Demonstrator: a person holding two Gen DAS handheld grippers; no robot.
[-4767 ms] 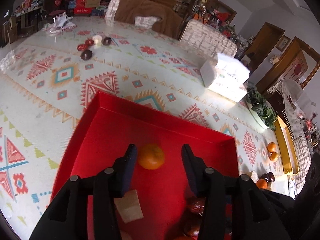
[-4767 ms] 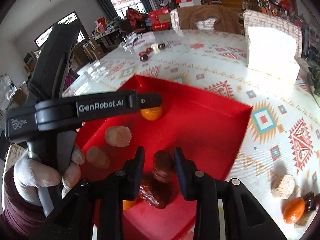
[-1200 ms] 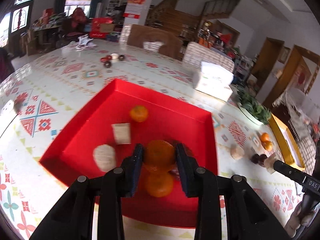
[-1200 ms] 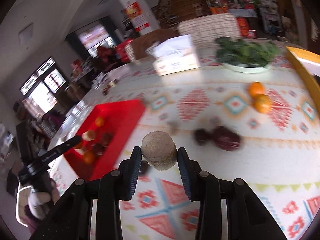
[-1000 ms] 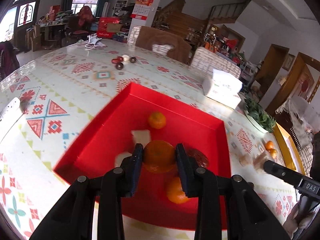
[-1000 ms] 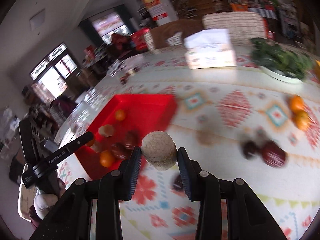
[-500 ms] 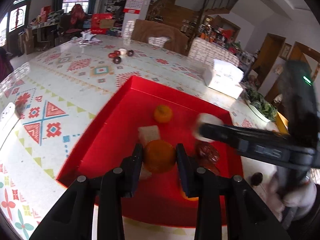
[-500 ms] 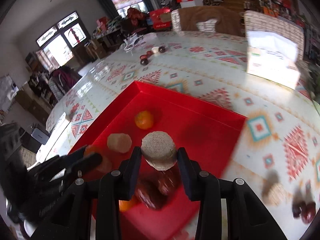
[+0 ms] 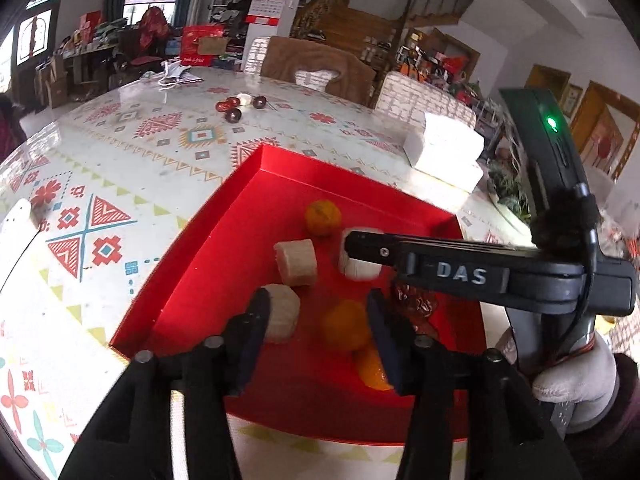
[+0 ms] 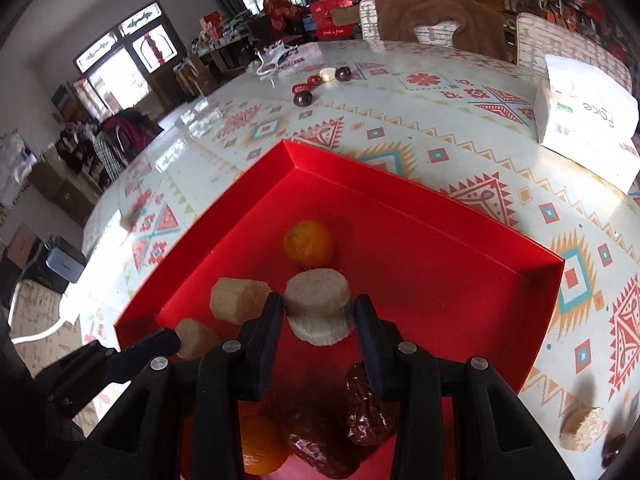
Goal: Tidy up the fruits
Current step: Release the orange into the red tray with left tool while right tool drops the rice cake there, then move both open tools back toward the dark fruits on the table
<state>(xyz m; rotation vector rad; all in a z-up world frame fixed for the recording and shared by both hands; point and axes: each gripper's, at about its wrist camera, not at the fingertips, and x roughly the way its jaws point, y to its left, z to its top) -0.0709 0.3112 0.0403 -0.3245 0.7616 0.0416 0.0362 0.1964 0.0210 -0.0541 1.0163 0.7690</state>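
A red tray (image 9: 240, 208) (image 10: 440, 232) lies on the patterned table. My left gripper (image 9: 316, 320) is open over its near part, with an orange (image 9: 346, 326) blurred between the fingers and another orange (image 9: 372, 368) below. My right gripper (image 10: 318, 316) is shut on a pale round cake (image 10: 318, 306) low over the tray; it also shows in the left wrist view (image 9: 358, 268). In the tray lie more pale cakes (image 9: 296, 262) (image 9: 282, 312) (image 10: 238, 300), a far orange (image 9: 322, 216) (image 10: 308, 242) and dark dates (image 10: 366, 408).
A white tissue box (image 9: 444, 156) (image 10: 584, 120) stands beyond the tray. A cluster of dark fruits and a pale cake (image 9: 238, 106) (image 10: 320, 78) lies at the far side. One more cake (image 10: 582, 428) lies on the table at the right. Chairs stand behind the table.
My left gripper has opened and let go of the orange, which drops into the tray. My right gripper has carried the pale cake lower into the tray, still held.
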